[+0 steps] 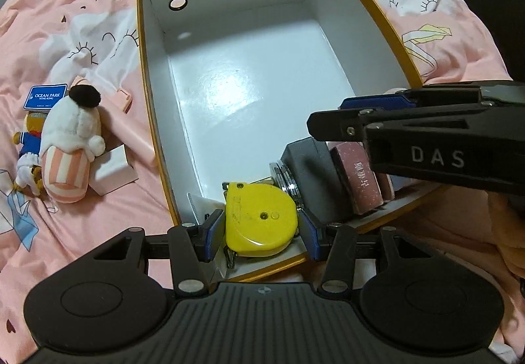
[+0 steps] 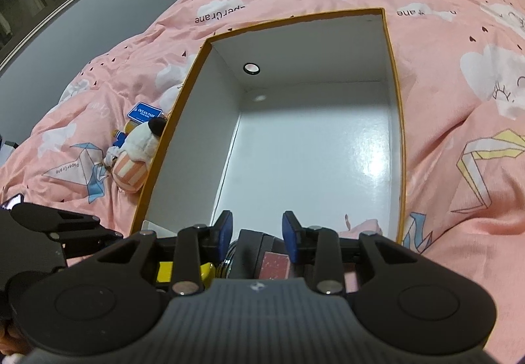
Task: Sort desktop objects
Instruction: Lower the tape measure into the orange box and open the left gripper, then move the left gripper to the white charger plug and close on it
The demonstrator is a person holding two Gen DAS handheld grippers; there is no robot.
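A yellow tape measure [image 1: 262,223] sits between the blue pads of my left gripper [image 1: 262,232], which is shut on it low in the near corner of the orange-rimmed white box [image 1: 144,69]. Beside it in the box lie a black object with a metal ring [image 1: 308,167] and a reddish-brown packet with Chinese characters [image 1: 357,180]. My right gripper [image 2: 257,231] hovers over those two and is open, with nothing pressed between its pads. From the left wrist view the right gripper [image 1: 326,114] comes in from the right.
On the pink bedspread left of the box lie a white plush toy [image 1: 72,141], a blue Ocean Park card [image 1: 46,96], a pink case [image 1: 131,131] and a small white box [image 1: 111,173]. The box's far wall has a round hole [image 1: 178,3].
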